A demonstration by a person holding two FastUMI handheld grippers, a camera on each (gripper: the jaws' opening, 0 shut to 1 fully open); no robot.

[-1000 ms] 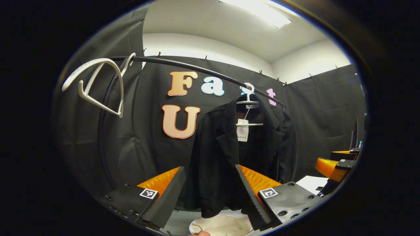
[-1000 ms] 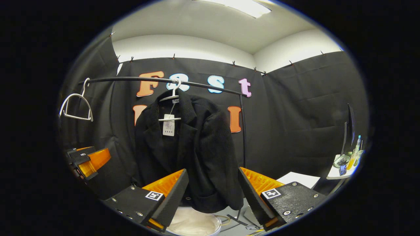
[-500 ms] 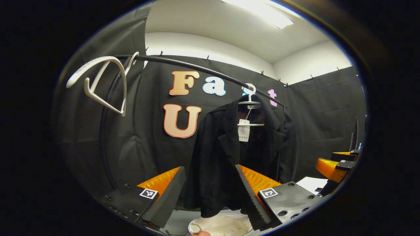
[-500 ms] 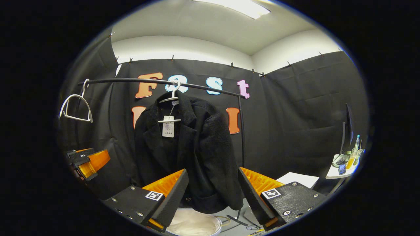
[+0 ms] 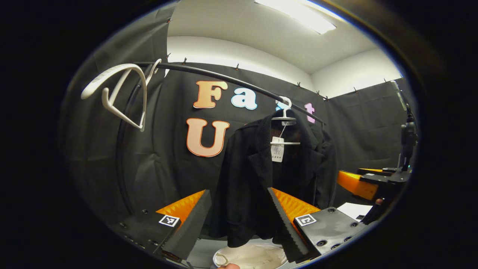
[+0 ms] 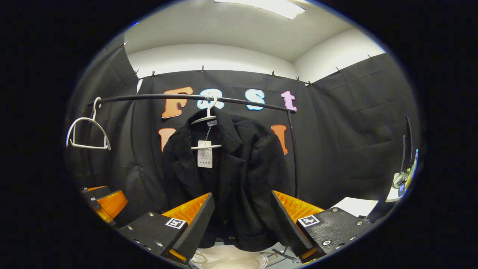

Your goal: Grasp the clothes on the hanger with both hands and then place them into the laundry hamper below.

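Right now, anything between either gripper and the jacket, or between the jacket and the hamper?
Nothing visible. Both the left gripper and the right gripper are open with the black jacket straight ahead across open space. The white hamper sits directly under the jacket's hem, with nothing between them.

Orange-backed black jaws, square markers.

Empty white hanger (image 5: pixel 118 98) (image 6: pixel 86 131) hung at rail's (image 6: pixel 157 98) left end. Ceiling light (image 5: pixel 297 15) glowed. Small cluttered side table (image 6: pixel 399 186) stood far right.
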